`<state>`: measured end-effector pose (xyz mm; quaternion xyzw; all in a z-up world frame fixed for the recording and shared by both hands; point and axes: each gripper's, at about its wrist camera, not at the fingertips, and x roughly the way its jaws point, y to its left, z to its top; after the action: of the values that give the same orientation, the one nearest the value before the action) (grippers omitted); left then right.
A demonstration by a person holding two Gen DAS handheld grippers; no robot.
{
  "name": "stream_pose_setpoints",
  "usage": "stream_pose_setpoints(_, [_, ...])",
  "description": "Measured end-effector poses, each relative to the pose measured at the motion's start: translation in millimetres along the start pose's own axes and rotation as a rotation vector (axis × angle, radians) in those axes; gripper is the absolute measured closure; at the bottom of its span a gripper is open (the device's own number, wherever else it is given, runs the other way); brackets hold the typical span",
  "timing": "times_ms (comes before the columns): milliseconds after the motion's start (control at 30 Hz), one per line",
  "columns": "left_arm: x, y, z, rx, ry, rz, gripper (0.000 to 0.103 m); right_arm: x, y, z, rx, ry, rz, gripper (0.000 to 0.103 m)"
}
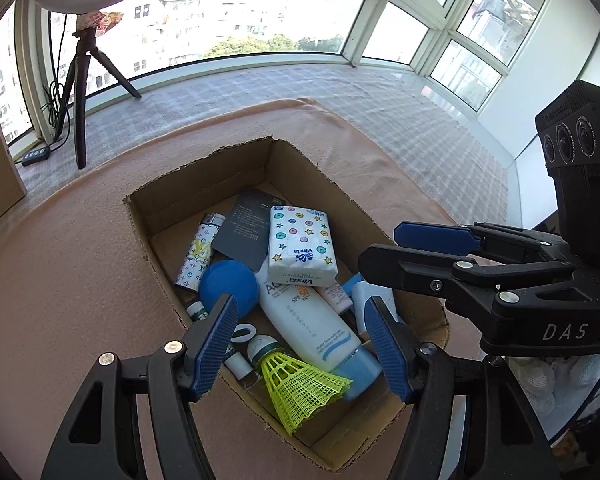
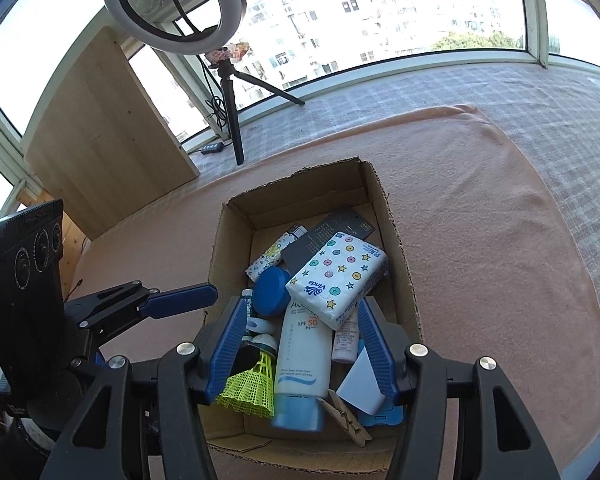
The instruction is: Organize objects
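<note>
An open cardboard box point(image 1: 204, 184) point(image 2: 236, 248) sits on a pink cloth. Inside lie a Vinda tissue pack point(image 1: 302, 246) point(image 2: 336, 280), a white sunscreen tube point(image 1: 312, 324) point(image 2: 304, 356), a blue round lid point(image 1: 229, 286) point(image 2: 272, 290), a patterned lighter point(image 1: 198, 254), a dark card point(image 1: 246, 228), a yellow shuttlecock point(image 1: 300, 384) point(image 2: 252, 388) and a wooden clothespin point(image 2: 346, 416). My left gripper point(image 1: 300, 344) hangs open and empty over the box's near end. My right gripper point(image 2: 300, 352) is open and empty above the box, and shows at the right of the left wrist view point(image 1: 432, 252).
The pink cloth point(image 1: 60, 280) point(image 2: 500, 240) covers a checked surface by the windows. A ring light on a tripod point(image 1: 80, 92) point(image 2: 228, 92) stands at the back left. A wooden board point(image 2: 100, 132) leans behind the box.
</note>
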<state>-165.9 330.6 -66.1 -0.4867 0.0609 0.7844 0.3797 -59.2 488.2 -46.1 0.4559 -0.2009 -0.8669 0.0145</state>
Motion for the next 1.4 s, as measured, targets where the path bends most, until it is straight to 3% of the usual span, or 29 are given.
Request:
stream_pose_setpoints(333, [-54,34,-39,-0.052,-0.034,0.081,0.026,-14,30,-23,0.009,-0.033,-0.009,0.045])
stream_pose_setpoints(700, [-127,80,-90,-0.159,-0.115,0.283,0.009,-20,93,-46,-0.065,-0.055,0.007,0.033])
stream_pose_setpoints(1200, [-215,132,-162,-0.329,-0.18,0.448,0.004,-14,194,-70,-0.221,-0.084,-0.03,0.026])
stream_pose_setpoints(1400, [-240,146,-190,-0.379,-0.184,0.477,0.004,-9,223,-85,-0.249,-0.083,-0.021,0.026])
